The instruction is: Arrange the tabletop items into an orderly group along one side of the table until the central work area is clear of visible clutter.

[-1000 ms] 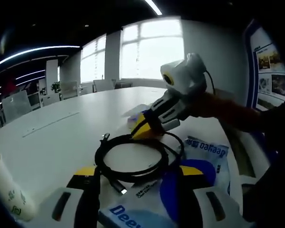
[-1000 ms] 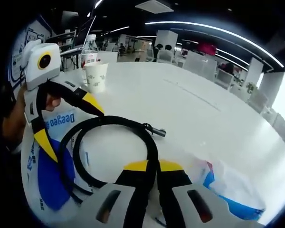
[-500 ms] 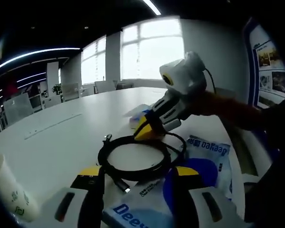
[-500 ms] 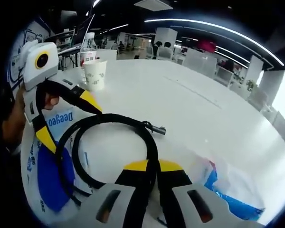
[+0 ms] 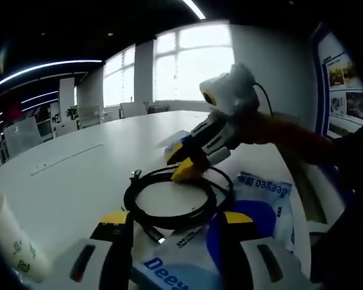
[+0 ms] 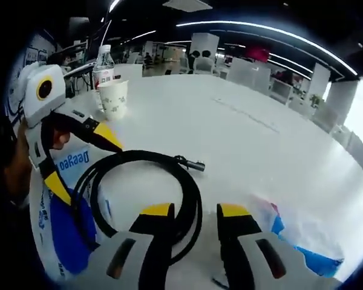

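Two tools sit over one black cable point(image 6: 142, 187), a smooth, rubbery cord wound into a round loop. It lies flat on the white surface point(image 6: 242, 139), partly on a shiny blue and white plastic bag point(image 5: 260, 199). The right tool point(image 6: 195, 211) has its jaws apart, with the loop's edge between them, so I think it is letting go or getting ready to pinch. The left tool point(image 5: 172, 220) is open wide too. A paper cup point(image 6: 113, 98) and bottle point(image 6: 101, 63) stand together farther back.
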Available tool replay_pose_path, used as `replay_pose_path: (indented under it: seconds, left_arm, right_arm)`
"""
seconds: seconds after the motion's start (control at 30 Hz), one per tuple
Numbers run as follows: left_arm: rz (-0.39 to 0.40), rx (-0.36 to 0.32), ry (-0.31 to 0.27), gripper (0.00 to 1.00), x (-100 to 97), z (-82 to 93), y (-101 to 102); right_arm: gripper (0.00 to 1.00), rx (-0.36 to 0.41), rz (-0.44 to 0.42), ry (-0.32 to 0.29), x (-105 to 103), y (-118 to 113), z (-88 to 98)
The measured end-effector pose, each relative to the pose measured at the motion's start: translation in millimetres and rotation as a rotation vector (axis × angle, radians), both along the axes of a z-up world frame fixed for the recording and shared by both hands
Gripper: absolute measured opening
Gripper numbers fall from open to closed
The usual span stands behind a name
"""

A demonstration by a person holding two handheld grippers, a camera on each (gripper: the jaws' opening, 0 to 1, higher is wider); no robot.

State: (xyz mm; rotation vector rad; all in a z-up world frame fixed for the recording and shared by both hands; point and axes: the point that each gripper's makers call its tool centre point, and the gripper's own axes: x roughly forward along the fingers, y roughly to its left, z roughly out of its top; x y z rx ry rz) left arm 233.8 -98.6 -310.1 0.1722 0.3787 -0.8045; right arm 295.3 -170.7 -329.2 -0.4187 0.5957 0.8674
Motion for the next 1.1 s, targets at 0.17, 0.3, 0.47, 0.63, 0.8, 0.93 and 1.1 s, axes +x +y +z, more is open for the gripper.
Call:
replay_pose_path:
  seconds: [0.17, 0.3, 0.47, 0.63, 0.8, 0.93, 1.1]
  left_arm:
    - [0.0, 0.005, -0.001, 0.56, -0.9, -0.4, -0.2]
    - [0.002, 0.009, -0.001, 0.56, -0.6, -1.0, 1.3]
    - [0.004, 0.011, -0.003, 0.55, -0.8, -1.0, 1.5]
    - [0.01, 0.021, -0.015, 0.53, -0.6, -1.0, 2.5]
    - [-0.01, -0.01, -0.016, 0.52, -2.3, 3.3, -1.3]
    - [-0.02, 0.002, -0.017, 0.52, -4.1, 2.7, -3.2]
    - [-0.015, -0.009, -0.015, 0.52, -3.6, 1.7, -1.9]
  right_arm:
    - [0.15, -0.005, 0.004, 0.007, -0.2, 2.9, -3.6]
    - [0.09, -0.009, 0.009, -0.002, -2.2, 4.3, -5.0]
    - [0.07, -0.024, 0.016, -0.032, -4.6, 6.2, -5.1]
    - [0.05, -0.021, 0.013, -0.043, -3.9, 6.1, -3.6]
    - [0.01, 0.019, -0.003, -0.05, -2.7, 9.1, 2.8]
    - [0.0, -0.006, 0.021, -0.069, -1.9, 12.6, 3.7]
    - [0.0, 0.005, 0.014, -0.076, 3.4, 12.3, 7.1]
